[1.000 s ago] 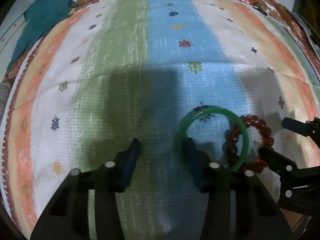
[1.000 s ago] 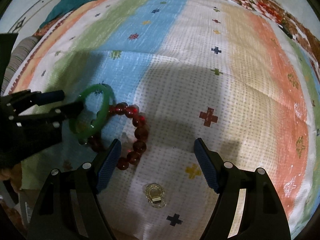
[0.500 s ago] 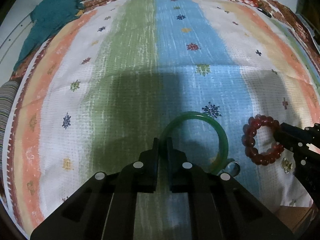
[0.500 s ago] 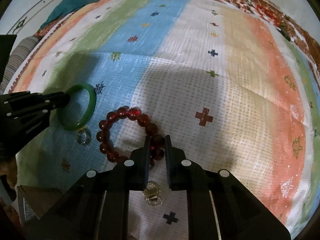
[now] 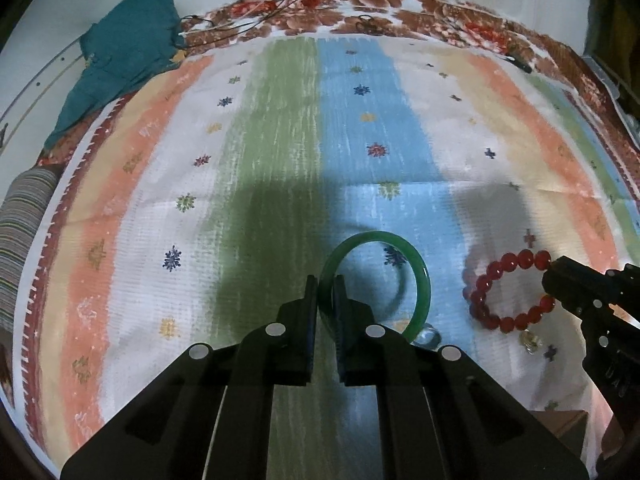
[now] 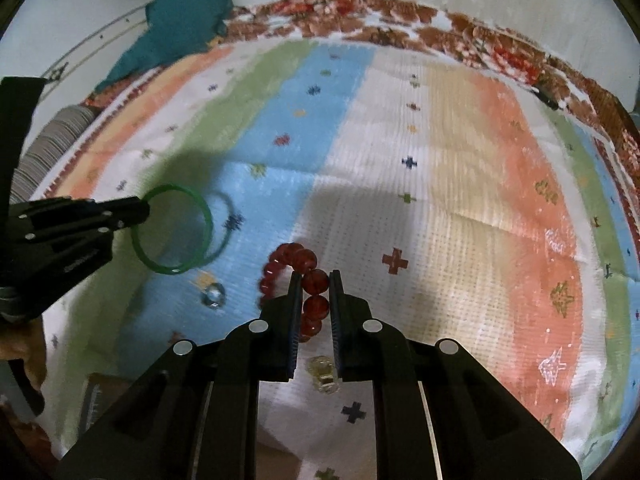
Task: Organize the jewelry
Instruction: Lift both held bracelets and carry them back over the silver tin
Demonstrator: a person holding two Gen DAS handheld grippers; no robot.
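Stripes of green, blue, white and orange cover the cloth (image 5: 280, 140) spread out below. The left gripper (image 5: 326, 292) has its jaws pinched tight on the rim of the green bangle (image 5: 420, 276), which hangs just above the blue stripe. The right gripper (image 6: 314, 288) has its jaws squeezed on the red bead bracelet (image 6: 312, 280), lifted off the white stripe. A small clear ring (image 6: 214, 295) lies on the cloth between them. A little gold charm (image 6: 322, 372) lies under the right gripper.

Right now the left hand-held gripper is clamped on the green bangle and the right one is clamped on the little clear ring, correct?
Not quite. The right hand-held gripper is clamped on the red bead bracelet, as the right wrist view shows; the clear ring lies loose on the cloth. The left hand-held gripper does grip the green bangle.
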